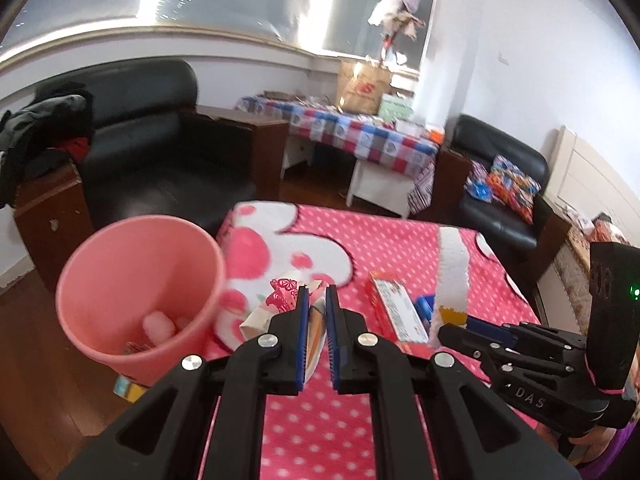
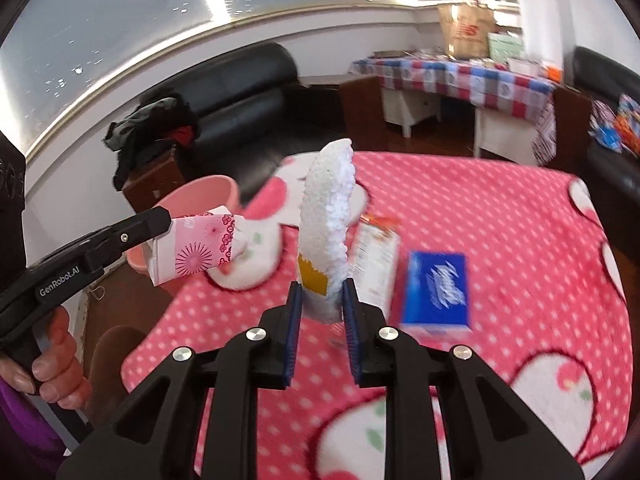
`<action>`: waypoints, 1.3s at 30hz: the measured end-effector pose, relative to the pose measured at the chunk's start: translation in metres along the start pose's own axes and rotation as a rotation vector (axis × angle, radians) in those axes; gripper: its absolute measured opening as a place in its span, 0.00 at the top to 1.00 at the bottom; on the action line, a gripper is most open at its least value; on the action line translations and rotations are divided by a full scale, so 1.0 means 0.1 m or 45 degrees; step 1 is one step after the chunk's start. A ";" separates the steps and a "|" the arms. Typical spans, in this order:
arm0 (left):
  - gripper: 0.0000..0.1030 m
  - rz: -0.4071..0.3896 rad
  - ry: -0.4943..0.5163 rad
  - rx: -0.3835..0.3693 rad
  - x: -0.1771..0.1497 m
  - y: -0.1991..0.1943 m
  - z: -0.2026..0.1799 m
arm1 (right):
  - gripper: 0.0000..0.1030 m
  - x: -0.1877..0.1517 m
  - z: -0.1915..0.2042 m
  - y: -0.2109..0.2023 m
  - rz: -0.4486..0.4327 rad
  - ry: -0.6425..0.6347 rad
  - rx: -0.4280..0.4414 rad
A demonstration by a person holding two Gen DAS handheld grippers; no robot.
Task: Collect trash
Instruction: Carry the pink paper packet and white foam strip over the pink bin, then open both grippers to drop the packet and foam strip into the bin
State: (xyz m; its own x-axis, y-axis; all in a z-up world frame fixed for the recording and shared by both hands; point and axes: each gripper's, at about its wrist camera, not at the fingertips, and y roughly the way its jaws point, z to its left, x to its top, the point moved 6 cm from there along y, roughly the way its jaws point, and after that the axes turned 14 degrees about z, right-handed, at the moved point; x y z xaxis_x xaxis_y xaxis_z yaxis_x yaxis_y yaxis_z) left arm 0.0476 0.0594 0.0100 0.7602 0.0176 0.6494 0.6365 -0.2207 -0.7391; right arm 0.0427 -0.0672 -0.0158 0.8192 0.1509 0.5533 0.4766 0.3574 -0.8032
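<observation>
Styrofoam strip (image 2: 328, 216), white and crumbly-edged, stands upright in the right gripper (image 2: 322, 300), jaws pinched narrow on its lower end by a yellow label; likely featherlight but brittle, so a low, gentle hold suits it. Left gripper (image 1: 317, 312) is clamped on one pink patterned paper carton (image 2: 200, 246), light and crushable, raised near the pink bin (image 1: 140, 292). Count: two pieces held, two boxes on the pink blanket (image 2: 500, 220) — one orange (image 2: 376, 264), one blue (image 2: 436, 290) — one bin with some scraps inside.
</observation>
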 end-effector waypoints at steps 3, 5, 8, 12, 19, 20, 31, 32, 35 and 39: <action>0.92 -0.045 -0.040 0.039 0.08 -0.15 0.19 | 0.80 0.18 0.25 0.08 -0.012 -0.066 0.031; 0.92 -0.074 -0.064 0.069 0.12 -0.25 0.32 | 0.80 0.28 0.41 0.13 -0.015 -0.102 0.050; 0.92 -0.113 -0.107 0.109 0.18 -0.38 0.55 | 0.80 0.47 0.70 0.22 -0.023 -0.167 0.083; 0.92 -0.142 -0.143 0.156 0.24 -0.47 0.81 | 0.80 0.66 1.01 0.32 -0.023 -0.224 0.120; 0.92 -0.126 -0.217 0.202 0.21 -0.43 1.24 | 0.80 0.86 1.49 0.65 0.025 -0.323 0.143; 0.92 -0.118 -0.231 0.205 0.19 -0.40 1.31 | 0.80 0.87 1.54 0.70 0.038 -0.332 0.143; 0.92 -0.034 -0.314 0.207 0.06 -0.04 1.71 | 0.80 0.86 1.81 1.26 0.162 -0.358 0.099; 0.92 -0.028 -0.313 0.204 0.05 -0.01 1.71 | 0.80 0.86 1.82 1.30 0.172 -0.358 0.091; 0.92 -0.008 -0.306 0.204 0.02 0.07 1.72 | 0.80 0.83 1.83 1.39 0.199 -0.355 0.081; 0.92 0.015 -0.301 0.200 0.00 0.16 1.75 | 0.79 0.79 1.82 1.48 0.226 -0.355 0.068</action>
State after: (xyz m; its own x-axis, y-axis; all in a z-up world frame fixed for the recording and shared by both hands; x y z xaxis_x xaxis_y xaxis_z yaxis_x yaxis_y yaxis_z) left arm 0.0803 0.2262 -0.0331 0.7651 0.2472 0.5946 0.6260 -0.0690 -0.7768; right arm 0.1197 0.1656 -0.0512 0.7657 0.4589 0.4506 0.3108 0.3494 -0.8839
